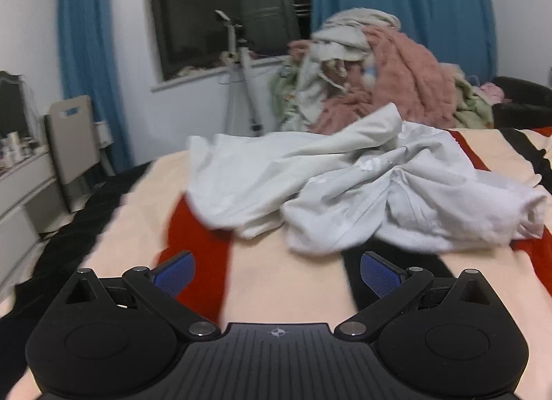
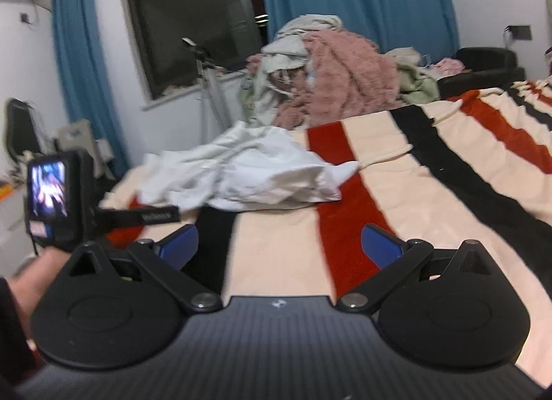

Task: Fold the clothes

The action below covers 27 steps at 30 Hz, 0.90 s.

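From the left wrist, our left gripper (image 1: pixel 277 274), jaws spread and empty, faces the crumpled white cotton garment (image 1: pixel 345 186) on the striped cream, red and black bed blanket (image 1: pixel 269 282). From the right wrist, our right gripper (image 2: pixel 279 245), likewise agape, sits nearer its right edge. We judge folding not begun; next, grasp edges and spread it flat.

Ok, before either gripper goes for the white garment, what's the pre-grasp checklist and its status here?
1. Left gripper open and empty: ok.
2. Right gripper open and empty: ok.
3. White garment spread flat for folding: not ok, it lies crumpled on the striped blanket.
4. Garment apart from the laundry pile behind it: ok.
5. Garment type, collar or sleeve locations: cannot tell, both views are blurred.
6. Blanket in front of both grippers free of obstacles: ok.
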### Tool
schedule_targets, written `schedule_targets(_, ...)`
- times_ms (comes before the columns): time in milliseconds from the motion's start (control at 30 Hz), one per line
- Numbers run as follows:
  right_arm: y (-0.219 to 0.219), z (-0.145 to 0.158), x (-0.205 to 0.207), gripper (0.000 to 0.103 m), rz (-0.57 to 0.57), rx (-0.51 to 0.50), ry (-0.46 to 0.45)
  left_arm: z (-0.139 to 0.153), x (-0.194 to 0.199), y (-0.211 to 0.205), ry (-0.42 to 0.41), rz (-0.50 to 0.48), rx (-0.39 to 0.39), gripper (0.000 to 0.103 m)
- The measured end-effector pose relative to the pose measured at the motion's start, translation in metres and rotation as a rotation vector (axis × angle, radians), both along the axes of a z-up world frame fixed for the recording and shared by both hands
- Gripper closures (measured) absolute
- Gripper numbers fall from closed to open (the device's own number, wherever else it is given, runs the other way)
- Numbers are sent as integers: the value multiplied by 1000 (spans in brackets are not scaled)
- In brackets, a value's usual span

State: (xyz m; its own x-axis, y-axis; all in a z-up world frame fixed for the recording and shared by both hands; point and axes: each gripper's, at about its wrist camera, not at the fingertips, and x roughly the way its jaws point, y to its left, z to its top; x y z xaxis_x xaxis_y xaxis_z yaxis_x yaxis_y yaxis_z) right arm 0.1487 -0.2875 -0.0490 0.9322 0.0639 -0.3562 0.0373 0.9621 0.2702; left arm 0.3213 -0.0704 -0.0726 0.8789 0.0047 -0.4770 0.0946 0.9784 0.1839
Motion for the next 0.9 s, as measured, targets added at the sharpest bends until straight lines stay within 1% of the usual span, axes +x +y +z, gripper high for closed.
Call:
schedule_targets(67,-4,-14,13,0,-17,-1,9,-9,27,-5,20,-58,13,1)
schedule_targets(133,-6,-23,24,0,-17,13,20,-18,40,-15,16,-125,97,4)
schedule_targets(200,-6,-32,30,0,-35,6,25,-25,61,-22,44,-129,211,30)
schedule_targets(233,-5,-35,31,0,-47,-2,29,-25,71,-21,54,-116,238,55)
schedule_targets(267,-5,-37,34,0,-56,-4,31,-22,79,-18,61,-99,236,81)
schedule_targets(300,-6,-38,35,0,-63,0,27,-15,83,-12,52,-88,212,89)
schedule_targets(367,-7,-37,34,0,-80,-7,-6,5,79,-1,-6,-77,138,91)
schedule_targets(400,-6,-35,32,0,-89,-24,-24,15,73,4,-21,-88,107,92)
schedule_targets(467,-4,-32,28,0,-97,-45,-49,35,54,10,-41,-132,69,94)
schedule_targets(533,-2,-27,22,0,-99,-58,-78,55,27,14,-67,-174,34,94)
schedule_targets(600,1,-22,15,0,-96,-76,-108,78,-9,17,-82,-217,-9,94)
schedule_targets(667,5,-16,7,0,-89,-93,-144,95,-47,21,-80,-253,-52,95)
schedule_targets(767,17,-9,-10,0,-62,-143,-196,112,-109,28,-87,-296,-104,96)
schedule_targets(867,30,-3,-26,0,-18,-193,-223,123,-178,38,-109,-317,-158,96)
schedule_targets(900,34,-1,-32,0,-1,-206,-227,125,-195,44,-109,-317,-186,96)
